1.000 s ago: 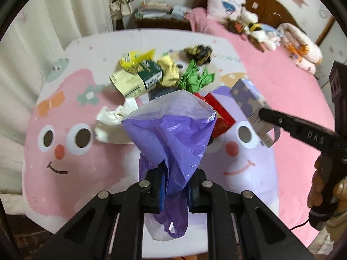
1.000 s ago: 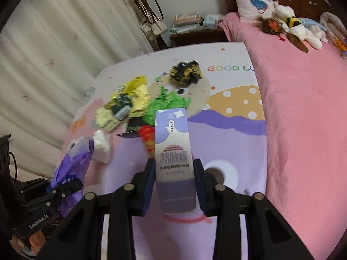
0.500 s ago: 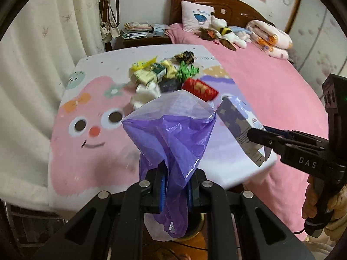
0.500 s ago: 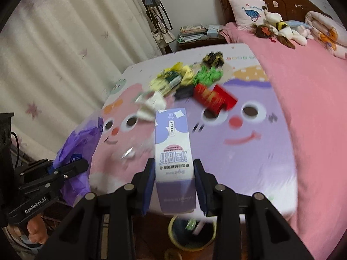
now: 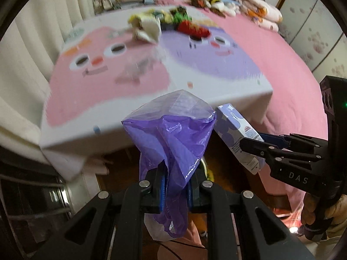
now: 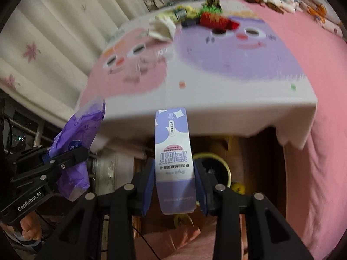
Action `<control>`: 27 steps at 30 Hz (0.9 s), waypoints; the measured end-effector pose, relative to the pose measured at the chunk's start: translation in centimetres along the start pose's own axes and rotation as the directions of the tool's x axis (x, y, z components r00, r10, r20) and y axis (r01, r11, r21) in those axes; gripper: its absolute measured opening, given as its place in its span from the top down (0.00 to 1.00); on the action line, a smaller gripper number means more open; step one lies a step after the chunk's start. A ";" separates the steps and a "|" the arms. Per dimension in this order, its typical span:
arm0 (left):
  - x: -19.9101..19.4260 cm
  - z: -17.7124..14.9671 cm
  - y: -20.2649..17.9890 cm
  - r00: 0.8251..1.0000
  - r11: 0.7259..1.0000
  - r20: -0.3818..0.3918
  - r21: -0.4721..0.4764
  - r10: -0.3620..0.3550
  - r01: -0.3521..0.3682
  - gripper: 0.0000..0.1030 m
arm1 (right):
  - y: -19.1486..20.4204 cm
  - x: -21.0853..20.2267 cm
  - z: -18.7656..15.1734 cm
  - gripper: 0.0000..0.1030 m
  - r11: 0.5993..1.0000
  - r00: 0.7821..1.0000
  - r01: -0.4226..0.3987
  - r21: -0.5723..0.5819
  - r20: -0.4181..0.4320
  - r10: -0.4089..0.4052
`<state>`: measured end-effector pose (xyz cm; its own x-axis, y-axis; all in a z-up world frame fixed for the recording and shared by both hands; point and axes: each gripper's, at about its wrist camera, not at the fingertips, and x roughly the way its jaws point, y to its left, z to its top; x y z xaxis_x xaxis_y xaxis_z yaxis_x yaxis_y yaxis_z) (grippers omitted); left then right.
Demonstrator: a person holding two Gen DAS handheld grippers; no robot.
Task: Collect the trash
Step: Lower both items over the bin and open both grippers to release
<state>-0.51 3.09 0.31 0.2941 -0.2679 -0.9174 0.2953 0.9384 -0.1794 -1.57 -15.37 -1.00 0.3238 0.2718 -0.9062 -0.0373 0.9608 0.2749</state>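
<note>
My left gripper (image 5: 176,189) is shut on a purple plastic bag (image 5: 173,138), held below the table's front edge; the bag also shows in the right wrist view (image 6: 80,143). My right gripper (image 6: 173,178) is shut on a purple and white carton (image 6: 172,145), also seen in the left wrist view (image 5: 236,138) right beside the bag's mouth. A pile of trash (image 5: 164,22) lies at the far side of the table: a white tissue (image 6: 162,29), a red packet (image 6: 216,21), green and yellow wrappers.
The table (image 5: 238,95) has a pink and purple cartoon-face cloth. A yellow-rimmed bin (image 6: 216,166) stands on the floor under its front edge. A pink bed (image 5: 292,69) is on the right, white curtains (image 6: 54,32) on the left.
Both grippers have drawn back and dropped below the table's front edge with the bag and the carton. The carton is now close beside the bag's mouth.
</note>
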 end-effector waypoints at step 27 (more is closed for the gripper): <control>31.5 -7.9 -2.5 0.964 0.998 -0.263 -0.041 0.036 -0.048 0.53 | -13.5 29.3 -10.2 0.63 0.964 0.950 0.118 0.240 -0.310 -0.040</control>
<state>0.82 -6.00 -30.97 0.0553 -0.1672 -0.9844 0.2432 0.9584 -0.1491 -1.26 -19.80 -34.53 0.0160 0.2373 -0.9713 0.2289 0.9448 0.2345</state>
